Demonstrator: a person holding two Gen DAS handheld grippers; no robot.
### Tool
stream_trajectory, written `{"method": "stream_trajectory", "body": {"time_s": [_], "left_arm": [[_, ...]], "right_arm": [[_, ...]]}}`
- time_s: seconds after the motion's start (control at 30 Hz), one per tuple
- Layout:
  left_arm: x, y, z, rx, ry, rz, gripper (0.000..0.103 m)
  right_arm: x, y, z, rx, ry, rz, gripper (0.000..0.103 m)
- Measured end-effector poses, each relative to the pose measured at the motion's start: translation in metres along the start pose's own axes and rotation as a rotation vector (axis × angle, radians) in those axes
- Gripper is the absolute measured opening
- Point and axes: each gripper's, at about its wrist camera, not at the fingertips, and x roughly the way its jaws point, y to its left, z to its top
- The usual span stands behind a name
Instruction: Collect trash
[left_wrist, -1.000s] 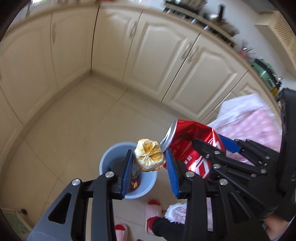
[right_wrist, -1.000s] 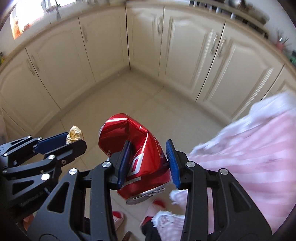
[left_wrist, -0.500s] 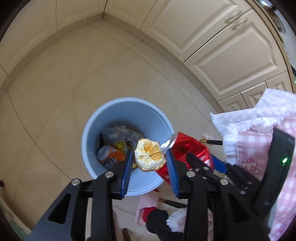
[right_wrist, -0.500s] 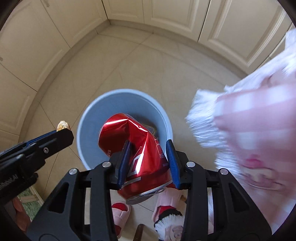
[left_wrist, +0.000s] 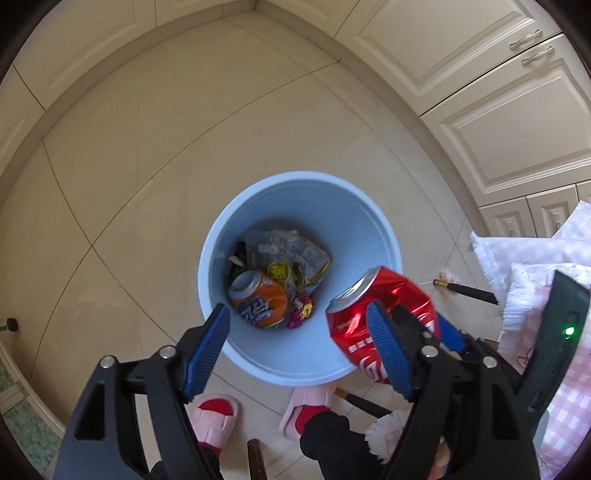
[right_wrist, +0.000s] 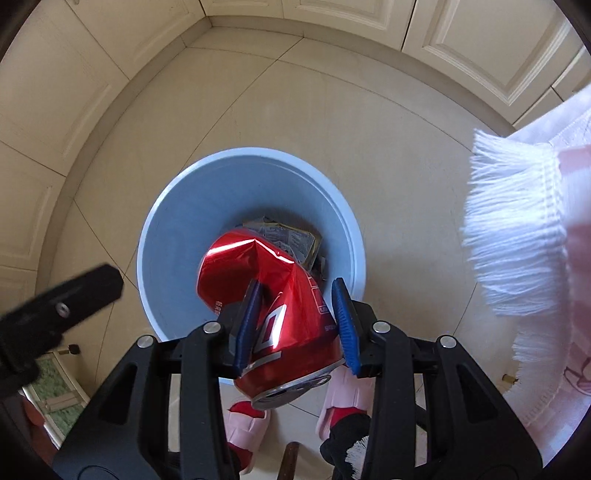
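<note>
Left gripper (left_wrist: 297, 347) spread, empty, over blue bin (left_wrist: 258, 206) — right gripper (right_wrist: 295, 321) pinching crushed red can (right_wrist: 273, 291) above it.

The right gripper (right_wrist: 297, 325) covered part of the red can (right_wrist: 266, 288), and the lettering on the can could only be read in fragments. The can hid most of the rubbish in the blue bin (right_wrist: 184, 206); only a crumpled wrapper (right_wrist: 284, 236) showed behind it. From the left wrist view, the orange can (left_wrist: 260, 299) lay partly behind the bin's near wall (left_wrist: 291, 354), its label too blurred to read. The pink cloth (right_wrist: 554, 258) ran off the right edge. The slippers (left_wrist: 216, 417) were half hidden by the left gripper (left_wrist: 299, 350).
</note>
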Motion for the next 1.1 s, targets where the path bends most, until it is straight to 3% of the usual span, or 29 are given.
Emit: {"method": "stream_trajectory", "body": {"time_s": [0.2,0.4,0.57,0.73,0.9,1.1], "left_arm": [[0.000,0.006,-0.002,0.015,0.005,0.045,0.079],[0.001,0.009,-0.001,0.001,0.027,0.042,0.081],[0.001,0.005,-0.004,0.020,0.031,0.048,0.081],[0.000,0.000,-0.004,0.036,0.013,0.103,0.081],[-0.027,-0.003,-0.018,0.072,-0.064,0.130,0.081],[-0.103,-0.010,-0.064,0.087,-0.241,0.103,0.081]], "right_arm": [[-0.011,-0.005,-0.001,0.051,-0.051,0.009,0.039],[-0.020,0.000,0.001,0.029,-0.115,-0.020,0.040],[-0.018,-0.001,0.003,0.016,-0.115,-0.030,0.040],[-0.025,0.004,0.006,-0.028,-0.125,-0.078,0.044],[-0.056,0.007,-0.010,-0.057,-0.126,-0.058,0.052],[-0.132,0.018,-0.049,-0.117,-0.223,-0.051,0.054]]}}
